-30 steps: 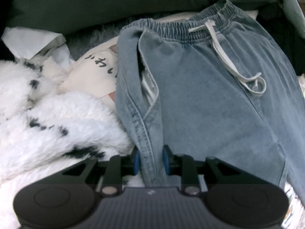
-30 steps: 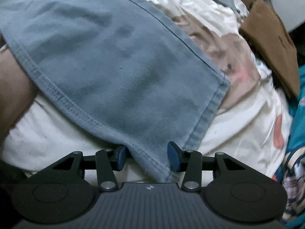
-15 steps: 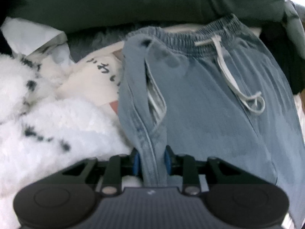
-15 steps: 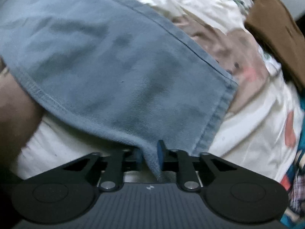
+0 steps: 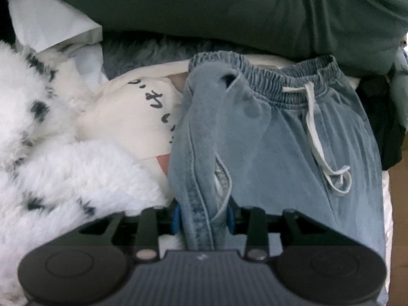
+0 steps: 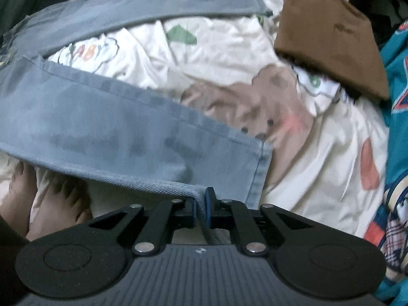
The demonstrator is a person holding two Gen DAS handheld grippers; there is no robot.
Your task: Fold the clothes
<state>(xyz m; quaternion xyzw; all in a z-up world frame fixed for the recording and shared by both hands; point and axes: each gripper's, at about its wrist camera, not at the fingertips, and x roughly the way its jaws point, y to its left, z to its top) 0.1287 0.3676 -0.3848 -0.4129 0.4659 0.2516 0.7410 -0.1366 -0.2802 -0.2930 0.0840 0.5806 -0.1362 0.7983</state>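
Fluffy spotted blanket (image 5: 58,168), lettered cream top (image 5: 132,117) left of jeans (image 5: 280,153); brown cloth (image 6: 329,38) on cartoon bedsheet (image 6: 318,165). Left claw (image 5: 203,216) opening, side seam fold between pads. Right claw (image 6: 201,210) clamped on leg hem.

White fluffy blanket (image 5: 58,168) with black spots, lower left of the left wrist view. Cream cloth (image 5: 132,117) with dark lettering just beside it. Dark green cushion (image 5: 229,10) across the top, white paper (image 5: 48,28) at upper left, grey fuzzy fabric (image 5: 150,51) below the cushion. Right wrist view: cream sheet (image 6: 229,53) with bear print (image 6: 262,107), brown folded cloth (image 6: 329,38) on its far corner, teal patterned fabric (image 6: 397,132) at right edge. Bare feet (image 6: 51,199) at lower left.
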